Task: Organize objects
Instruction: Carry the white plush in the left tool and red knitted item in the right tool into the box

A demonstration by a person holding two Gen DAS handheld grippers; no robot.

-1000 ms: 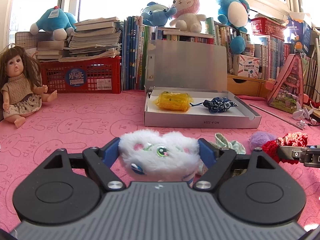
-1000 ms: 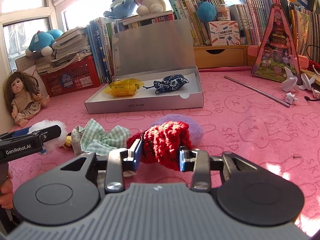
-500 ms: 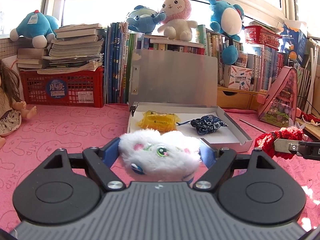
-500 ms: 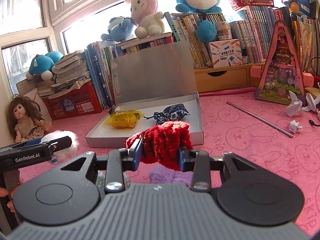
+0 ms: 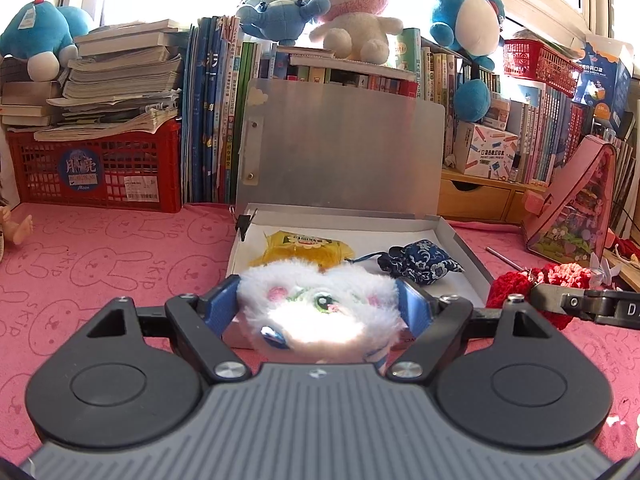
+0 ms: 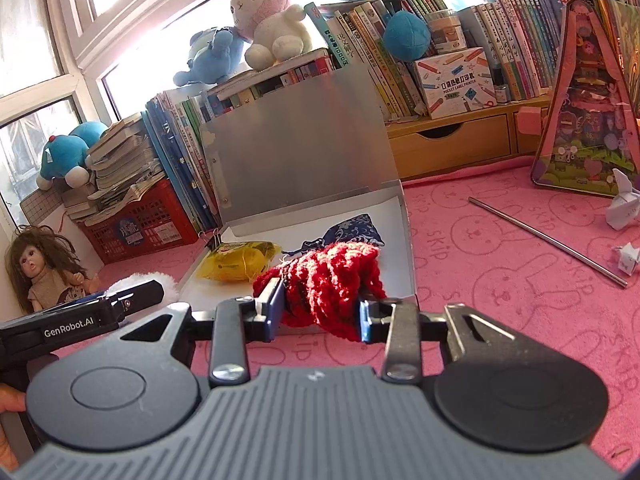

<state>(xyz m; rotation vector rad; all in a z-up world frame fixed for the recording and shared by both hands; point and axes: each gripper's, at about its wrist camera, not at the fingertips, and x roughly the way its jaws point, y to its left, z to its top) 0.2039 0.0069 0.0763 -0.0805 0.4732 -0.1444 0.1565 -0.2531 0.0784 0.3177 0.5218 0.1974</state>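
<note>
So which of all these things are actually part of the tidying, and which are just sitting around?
Part of the job:
- white fluffy toy, held in the left gripper
- red knitted piece, held in the right gripper
- open grey box, holding a yellow packet and a blue patterned pouch

Just lying about:
- doll
- metal rod
- red crate
- pink bunny plush
</note>
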